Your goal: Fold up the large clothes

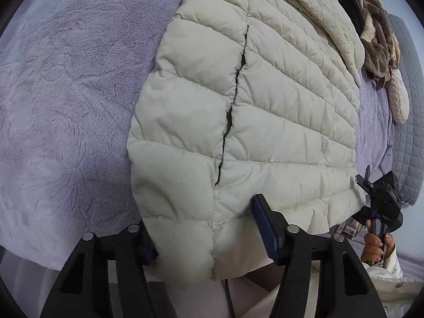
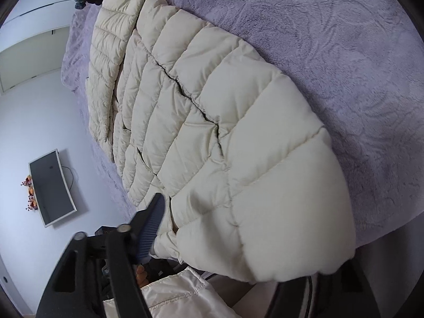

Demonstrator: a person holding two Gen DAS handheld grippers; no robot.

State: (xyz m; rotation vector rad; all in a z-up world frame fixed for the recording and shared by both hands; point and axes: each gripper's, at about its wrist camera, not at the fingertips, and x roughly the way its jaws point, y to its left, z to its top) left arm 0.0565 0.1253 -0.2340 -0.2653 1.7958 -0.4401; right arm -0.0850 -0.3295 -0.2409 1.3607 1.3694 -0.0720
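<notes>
A cream quilted puffer jacket (image 1: 251, 111) lies flat on a lilac fleece blanket (image 1: 66, 106), its hem toward me. It also fills the right wrist view (image 2: 212, 122). My left gripper (image 1: 204, 228) holds the hem's left corner; the jacket bulges between the wide-set fingers (image 1: 265, 225). My right gripper (image 2: 238, 238) grips the hem's other corner; only its left finger (image 2: 151, 225) shows, the right one is hidden under the fabric. The right gripper also appears in the left wrist view (image 1: 376, 193) at the hem's right corner, held by a hand.
A pile of brown and dark clothes (image 1: 376, 42) lies at the far right of the bed beside a grey quilted headboard (image 1: 408, 122). A wall-mounted screen (image 2: 51, 188) is on the wall. The bed edge runs along my side.
</notes>
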